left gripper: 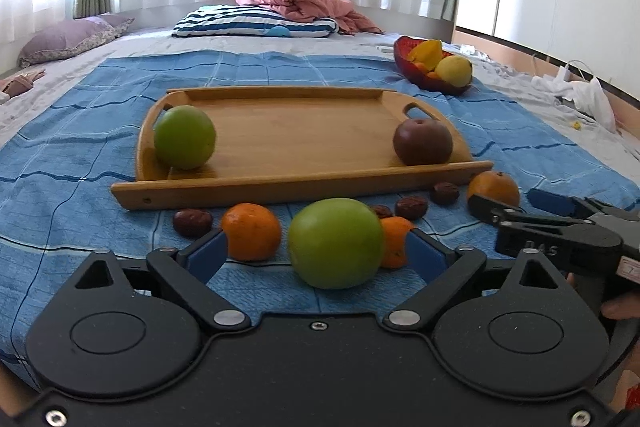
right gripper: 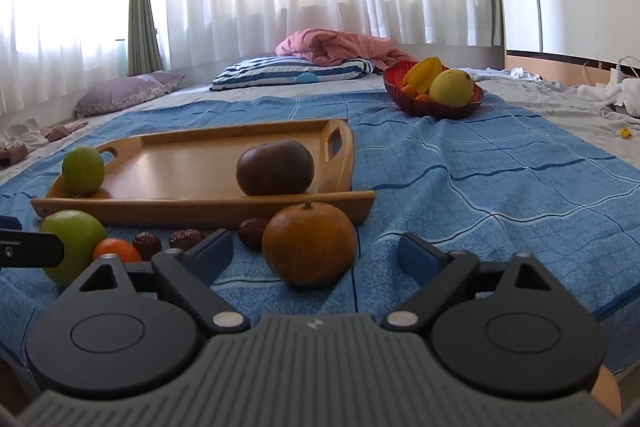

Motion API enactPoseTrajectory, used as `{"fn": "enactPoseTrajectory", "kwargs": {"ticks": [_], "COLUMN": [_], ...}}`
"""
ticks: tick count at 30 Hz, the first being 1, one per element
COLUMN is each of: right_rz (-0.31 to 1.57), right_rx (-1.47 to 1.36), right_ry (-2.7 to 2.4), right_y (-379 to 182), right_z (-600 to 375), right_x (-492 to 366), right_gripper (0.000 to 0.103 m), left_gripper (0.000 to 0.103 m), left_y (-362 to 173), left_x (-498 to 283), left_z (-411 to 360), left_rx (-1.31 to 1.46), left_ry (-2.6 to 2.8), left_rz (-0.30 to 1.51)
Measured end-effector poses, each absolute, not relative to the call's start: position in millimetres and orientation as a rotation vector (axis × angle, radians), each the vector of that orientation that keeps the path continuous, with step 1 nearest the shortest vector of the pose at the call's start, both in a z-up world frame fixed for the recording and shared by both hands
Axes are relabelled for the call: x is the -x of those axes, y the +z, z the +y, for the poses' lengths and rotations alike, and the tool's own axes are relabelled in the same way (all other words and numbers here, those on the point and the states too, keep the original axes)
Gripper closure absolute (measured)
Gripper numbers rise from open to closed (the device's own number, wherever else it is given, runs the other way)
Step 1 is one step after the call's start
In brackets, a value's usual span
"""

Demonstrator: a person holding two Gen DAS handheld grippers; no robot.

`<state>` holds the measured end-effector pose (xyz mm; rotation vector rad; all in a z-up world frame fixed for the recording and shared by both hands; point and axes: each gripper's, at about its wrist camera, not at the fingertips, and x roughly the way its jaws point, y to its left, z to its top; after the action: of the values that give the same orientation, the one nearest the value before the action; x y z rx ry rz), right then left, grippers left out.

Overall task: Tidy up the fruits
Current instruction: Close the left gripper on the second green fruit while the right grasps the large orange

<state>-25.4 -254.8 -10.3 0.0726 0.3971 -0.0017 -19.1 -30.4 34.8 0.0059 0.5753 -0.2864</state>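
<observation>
Before the tray [left gripper: 280,189], the left hand-held gripper [left gripper: 316,253] gapes around a green apple [left gripper: 335,243]; the right hand-held gripper [right gripper: 316,255] gapes around an orange [right gripper: 310,245].

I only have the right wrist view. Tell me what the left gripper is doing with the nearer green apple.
Observer: The left gripper is open. The apple sits between its fingers, untouched.
Operator: Count the oranges beside that apple.
Observer: Two: a right orange and a left orange, which is hidden from you.
Operator: List anything further left.
Observer: One date, just beside the left orange.
</observation>
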Motion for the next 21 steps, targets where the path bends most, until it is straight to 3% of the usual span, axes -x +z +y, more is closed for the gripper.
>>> {"fn": "enactPoseTrajectory", "kwargs": {"ticks": [12,21], "right_rz": [0.369,0.374], "right_rx": [-0.07,-0.093], "right_ry": [0.003,-0.014], "right_y": [-8.3,-7.1], "right_z": [-249.2,-249.0], "right_x": [28.0,24.1], "right_gripper": [0.022,0.031], "left_gripper": [0.042,0.046], "left_y": [30.5,24.9], "left_x": [18.9,13.1], "left_z": [-42.4,-41.3], "left_rx": [-0.003,0.038], "left_ry": [-0.281,-0.265], "left_rz": [0.603,0.636]}}
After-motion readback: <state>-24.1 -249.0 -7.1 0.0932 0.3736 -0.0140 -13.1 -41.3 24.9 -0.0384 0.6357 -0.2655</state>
